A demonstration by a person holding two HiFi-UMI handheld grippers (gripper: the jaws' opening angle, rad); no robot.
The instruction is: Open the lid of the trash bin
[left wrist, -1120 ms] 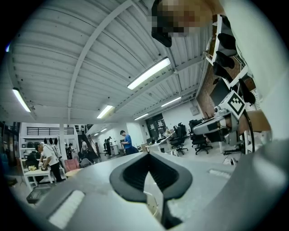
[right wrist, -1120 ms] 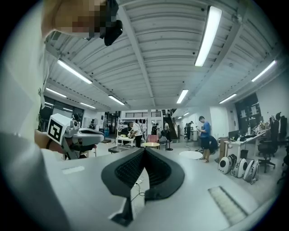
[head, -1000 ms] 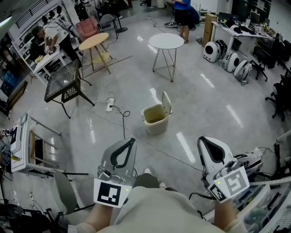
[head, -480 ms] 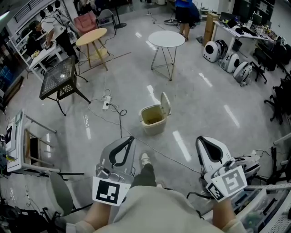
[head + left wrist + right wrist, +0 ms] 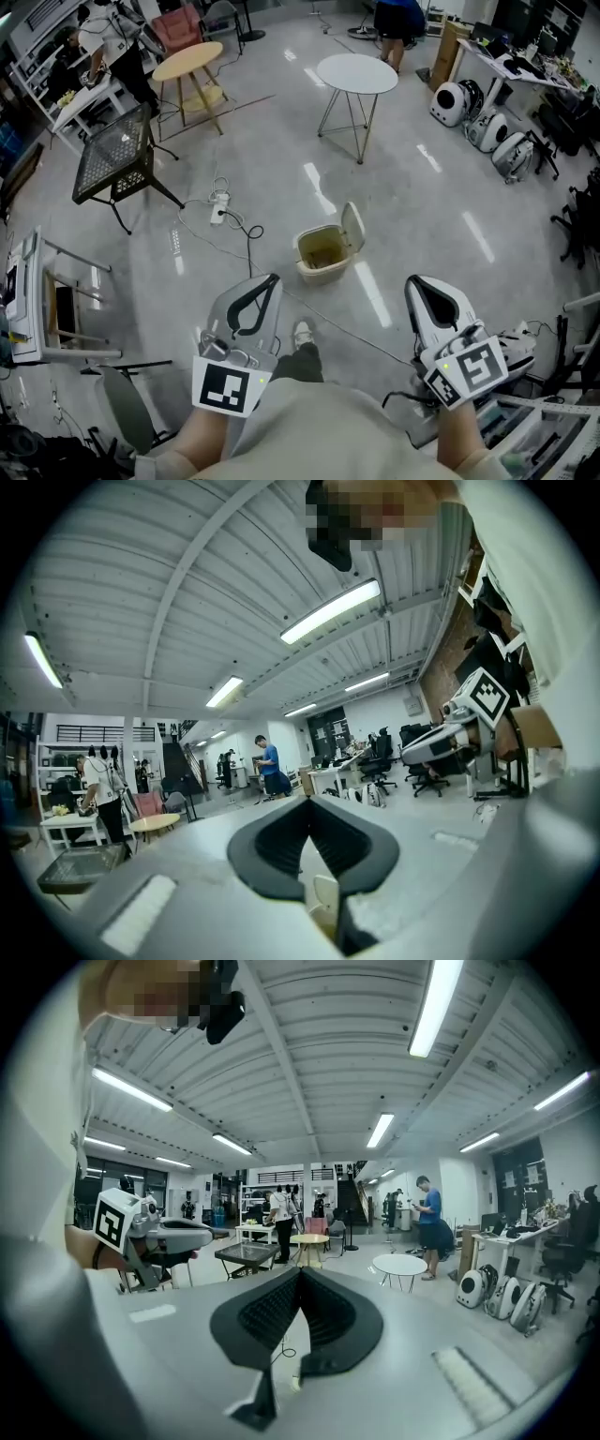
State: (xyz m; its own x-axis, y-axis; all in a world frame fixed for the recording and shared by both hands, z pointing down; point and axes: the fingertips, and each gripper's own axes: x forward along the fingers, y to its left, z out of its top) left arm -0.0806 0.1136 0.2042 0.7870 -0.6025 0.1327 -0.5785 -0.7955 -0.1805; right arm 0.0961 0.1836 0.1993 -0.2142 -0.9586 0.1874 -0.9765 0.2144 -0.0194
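Trash bin (image 5: 322, 253) sits on the floor ahead, well apart from both tools, nearer my left tool (image 5: 271, 279). Lid (image 5: 352, 229) seems already tipped up at its right edge. Left tool and right tool (image 5: 415, 281) both clenched, empty.

The trash bin (image 5: 322, 253) stands on the floor (image 5: 441, 216) ahead of both claws, in the gap between the left gripper (image 5: 273, 278) and the right gripper (image 5: 413, 282), well apart from each. Its lid (image 5: 352, 228) stands up at the bin's right side. A cable (image 5: 337, 321) crosses the floor between bin and claws. A power strip (image 5: 217, 214) lies ahead-left of the left gripper, with a mesh table (image 5: 112, 157) farther left. A round table (image 5: 356, 73) stands far ahead, beyond the bin.
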